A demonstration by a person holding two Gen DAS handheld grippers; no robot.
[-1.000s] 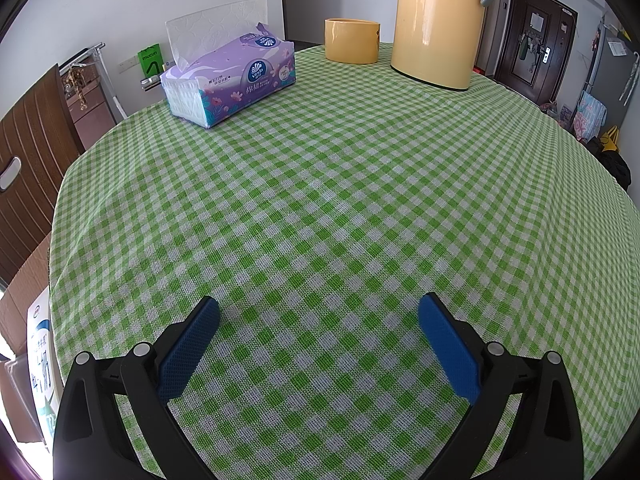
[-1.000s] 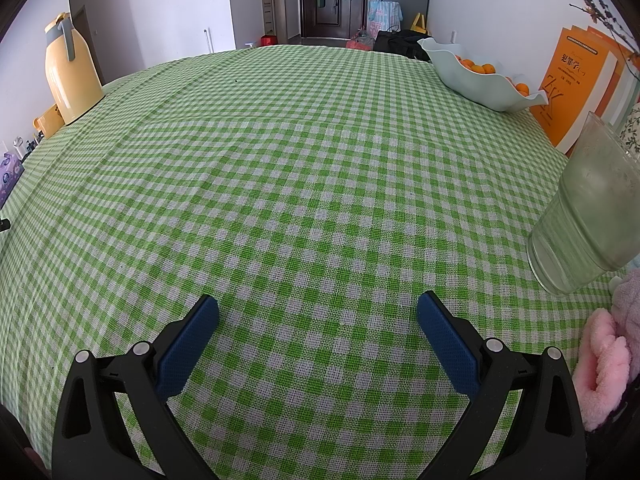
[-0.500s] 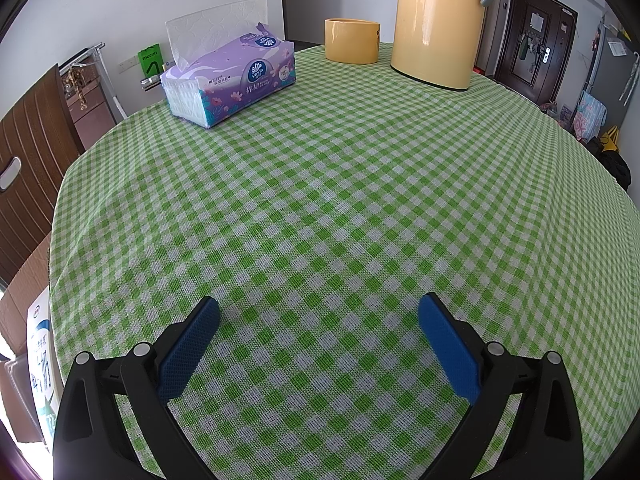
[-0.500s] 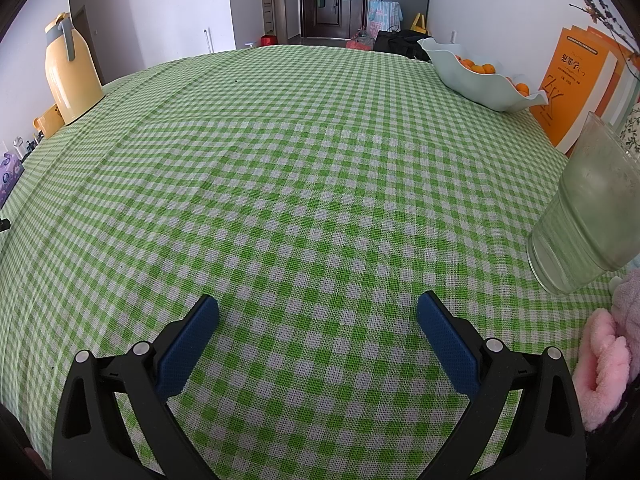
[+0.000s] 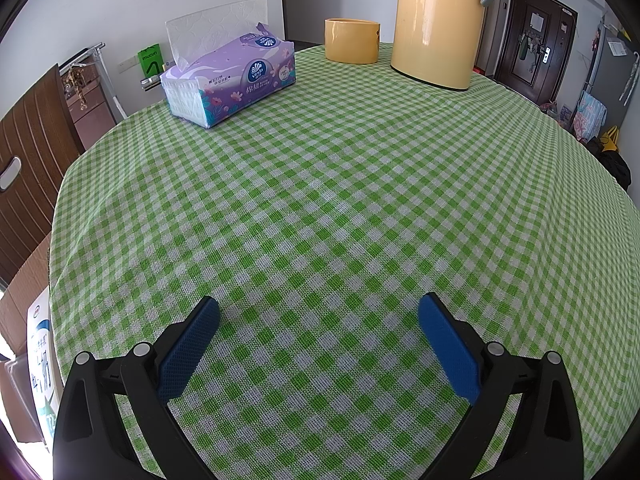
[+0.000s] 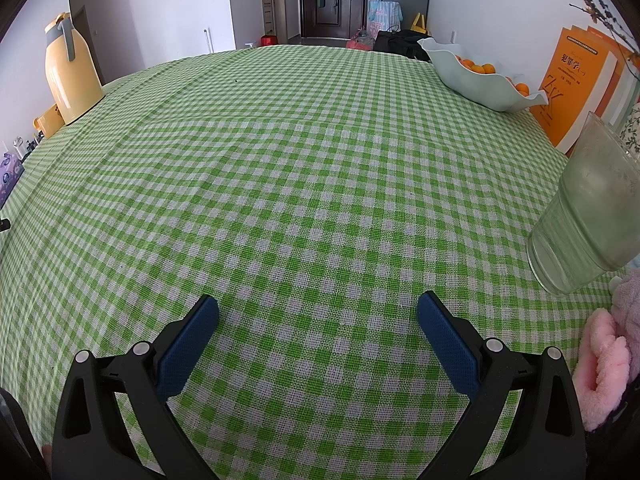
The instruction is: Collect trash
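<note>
No trash showed in either view: the task's thing was nowhere on the visible stretch of the round table's green-and-white checked cloth [image 5: 340,184], so how it looked, and where it lay, could not be told. Judging by the bare cloth, either the collecting was already finished here or the litter lay outside both cameras' reach.

The left gripper [image 5: 319,306], a black two-finger tool with blue textured pads, hovered low over the near part of the cloth with its jaws spread wide and nothing between them. The right gripper [image 6: 318,306], of the same make, stood likewise over its own patch, jaws wide apart and empty. Such a posture probably meant both were held ready, waiting to be pointed at something.

Further out, in the left view, a purple soft pack of white tissues [image 5: 230,82] lay near the far left edge with one sheet standing up; a short yellow cylindrical cup [image 5: 351,40] and a tall yellow thermos jug with a grey handle [image 5: 438,20] stood close together at the far rim. In the right view a ribbed, cloudy glass tumbler [image 6: 588,216] stood at the right edge, just beside a pink fluffy cloth [image 6: 608,356], with a pale wavy bowl of oranges [image 6: 480,80] and orange books [image 6: 576,80] beyond.
</note>
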